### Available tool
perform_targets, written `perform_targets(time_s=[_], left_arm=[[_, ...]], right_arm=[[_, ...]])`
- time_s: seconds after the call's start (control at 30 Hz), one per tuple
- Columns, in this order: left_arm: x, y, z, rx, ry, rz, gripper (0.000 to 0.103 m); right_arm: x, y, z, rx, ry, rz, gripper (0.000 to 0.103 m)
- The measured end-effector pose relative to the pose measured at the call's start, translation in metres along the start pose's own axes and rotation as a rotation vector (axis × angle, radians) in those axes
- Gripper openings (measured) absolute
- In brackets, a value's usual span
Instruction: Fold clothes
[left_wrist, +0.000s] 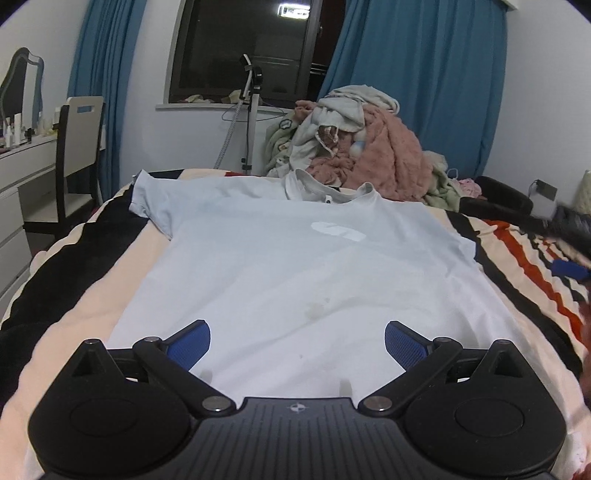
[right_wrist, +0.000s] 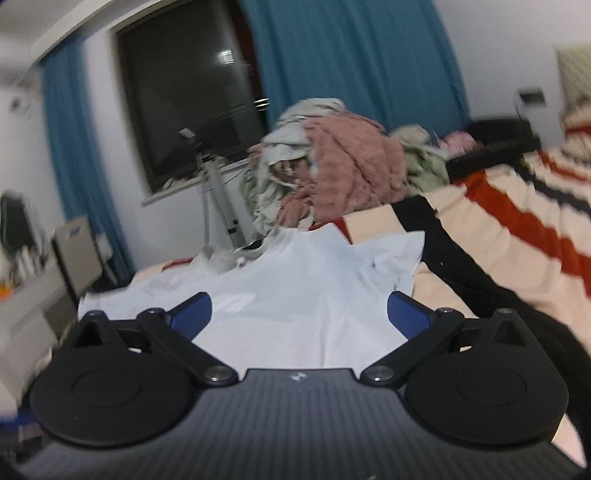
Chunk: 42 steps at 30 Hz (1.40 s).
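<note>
A pale blue T-shirt (left_wrist: 280, 266) lies spread flat on the striped bed, collar toward the far end, with a white print on its chest. My left gripper (left_wrist: 297, 341) hovers over the shirt's near hem, its blue pads wide apart with nothing between them. In the right wrist view the same T-shirt (right_wrist: 295, 295) looks rumpled, with a crease running down its middle. My right gripper (right_wrist: 299, 314) stands open above the cloth with no fabric pinched. This view is blurred. At the left wrist view's right edge a blurred dark shape with a blue part shows, likely the other gripper.
The striped bedspread (left_wrist: 517, 266) in cream, black and red covers the bed. A heap of clothes with a pink fleece (left_wrist: 373, 147) is piled at the far end. A chair (left_wrist: 77, 155) and white dresser stand left. A garment steamer (left_wrist: 253, 110) stands by the window.
</note>
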<state>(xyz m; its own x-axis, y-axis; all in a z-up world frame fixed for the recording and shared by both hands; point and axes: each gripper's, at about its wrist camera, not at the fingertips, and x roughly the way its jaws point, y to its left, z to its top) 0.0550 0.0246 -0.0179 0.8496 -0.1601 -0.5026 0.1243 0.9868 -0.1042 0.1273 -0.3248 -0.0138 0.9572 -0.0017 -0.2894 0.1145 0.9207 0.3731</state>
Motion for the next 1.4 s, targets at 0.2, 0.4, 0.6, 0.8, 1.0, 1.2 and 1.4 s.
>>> perform_targets(time_s=[0.2,0.4,0.6,0.8,1.0,1.2,1.4], left_arm=[[0.016,0.0,-0.007,-0.028,0.049,0.006,0.102],[0.036,-0.007,-0.009,-0.028,0.045,-0.018,0.102],[0.06,-0.015,-0.009,-0.024,0.036,-0.064,0.102],[0.097,-0.012,-0.007,-0.039,0.066,-0.047,0.102],[0.125,-0.007,-0.001,-0.065,0.072,-0.031,0.102],[0.132,-0.005,0.0,-0.025,0.064,-0.023,0.102],[0.119,0.001,0.002,-0.035,0.04,-0.016,0.102]], right_arm=[[0.091,-0.076,0.014,0.232,0.062,-0.031,0.095],[0.181,-0.153,0.004,0.338,0.11,-0.084,0.067],[0.263,-0.189,0.011,0.358,0.11,-0.03,0.06],[0.319,-0.167,0.041,0.109,0.131,-0.021,0.006],[0.324,-0.182,0.11,-0.043,0.02,-0.162,0.006],[0.33,-0.181,0.118,-0.128,0.106,-0.293,0.022],[0.26,-0.153,0.104,-0.129,0.076,-0.301,0.082]])
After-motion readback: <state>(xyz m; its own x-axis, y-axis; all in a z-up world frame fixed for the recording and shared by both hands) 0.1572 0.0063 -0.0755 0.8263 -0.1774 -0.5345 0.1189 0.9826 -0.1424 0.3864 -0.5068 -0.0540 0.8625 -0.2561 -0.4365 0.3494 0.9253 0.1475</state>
